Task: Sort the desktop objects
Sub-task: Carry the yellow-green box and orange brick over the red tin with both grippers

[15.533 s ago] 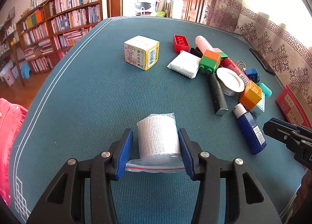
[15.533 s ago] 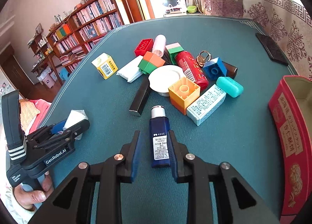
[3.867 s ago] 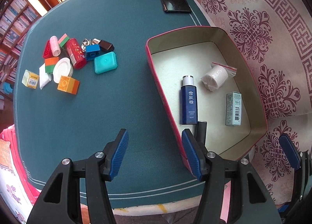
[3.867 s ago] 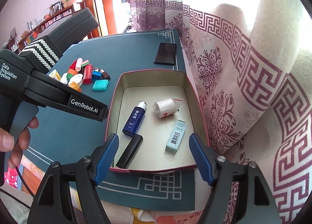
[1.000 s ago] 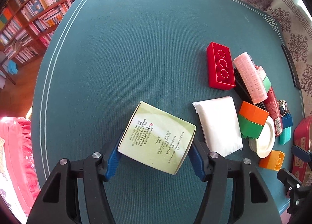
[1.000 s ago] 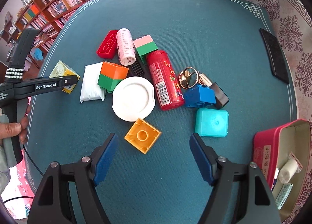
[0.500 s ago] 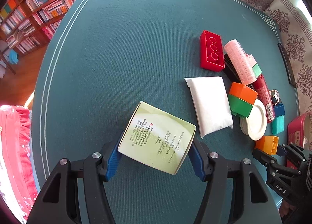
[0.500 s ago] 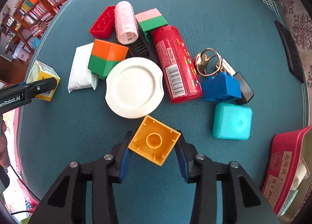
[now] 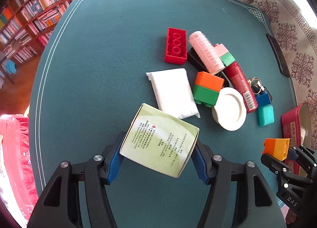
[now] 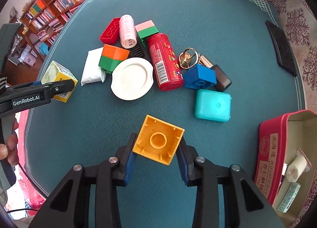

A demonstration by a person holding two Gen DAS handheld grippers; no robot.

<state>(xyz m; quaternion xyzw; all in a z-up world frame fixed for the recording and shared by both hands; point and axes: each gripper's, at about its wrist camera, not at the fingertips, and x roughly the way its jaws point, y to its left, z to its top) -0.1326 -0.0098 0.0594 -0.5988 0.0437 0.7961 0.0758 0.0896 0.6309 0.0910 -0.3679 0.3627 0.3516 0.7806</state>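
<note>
Two picks in hand now. Left gripper (image 9: 158,160) jaws clamp the green-and-yellow carton (image 9: 159,140), lifted clear of the worktop (image 9: 103,53), as half a second ago. Right gripper (image 10: 156,160) jaws grip the orange-yellow brick (image 10: 158,141), which has just come up off the cloth beside the white lid (image 10: 131,79). Both look ready to go to the red tin (image 10: 271,148) at far right.
</note>
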